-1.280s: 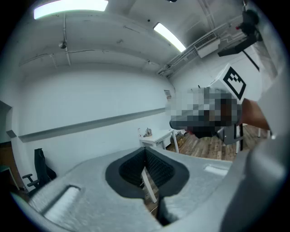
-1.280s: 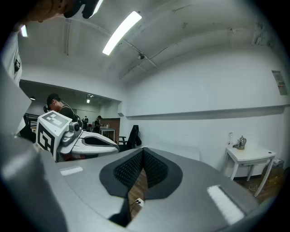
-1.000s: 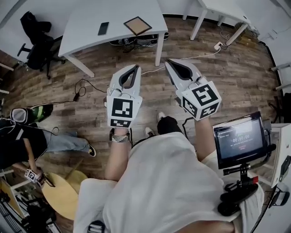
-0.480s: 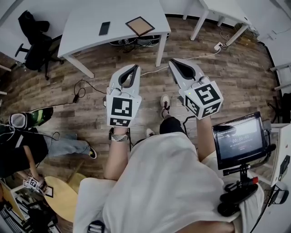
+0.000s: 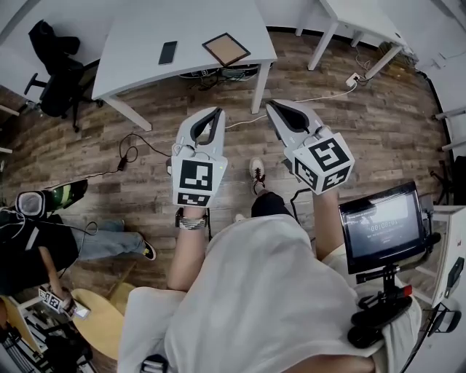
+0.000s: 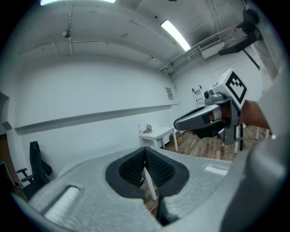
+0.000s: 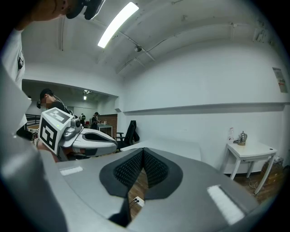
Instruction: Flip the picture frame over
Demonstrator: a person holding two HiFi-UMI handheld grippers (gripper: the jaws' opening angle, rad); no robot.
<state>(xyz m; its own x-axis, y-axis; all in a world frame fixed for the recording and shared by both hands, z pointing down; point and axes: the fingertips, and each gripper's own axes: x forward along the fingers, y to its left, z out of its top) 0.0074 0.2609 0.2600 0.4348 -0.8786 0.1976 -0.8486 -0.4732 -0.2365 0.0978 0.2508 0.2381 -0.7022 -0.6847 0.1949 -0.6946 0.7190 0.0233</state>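
The picture frame [image 5: 226, 49], brown with a dark border, lies flat on the white table [image 5: 138, 36] at the top of the head view, a dark phone [image 5: 167, 52] to its left. Both grippers hang in the air over the wooden floor, short of the table. My left gripper [image 5: 213, 114] is shut with nothing between its pads [image 6: 145, 168]. My right gripper [image 5: 272, 106] is likewise shut and empty, its pads [image 7: 141, 171] meeting at the tip. Each gripper shows in the other's view: the right gripper [image 6: 209, 118] and the left gripper [image 7: 86, 136].
A black office chair [image 5: 54, 65] stands left of the table. Cables [image 5: 138, 146] and a power strip [image 5: 351, 77] lie on the floor. A second white table [image 5: 357, 22] is at the top right. A monitor [image 5: 382, 226] is at my right, a seated person [image 5: 44, 233] at the left.
The table and frame have slid lower and nearer in the head view as I walk toward them. Both grippers stay shut and keep their pose.
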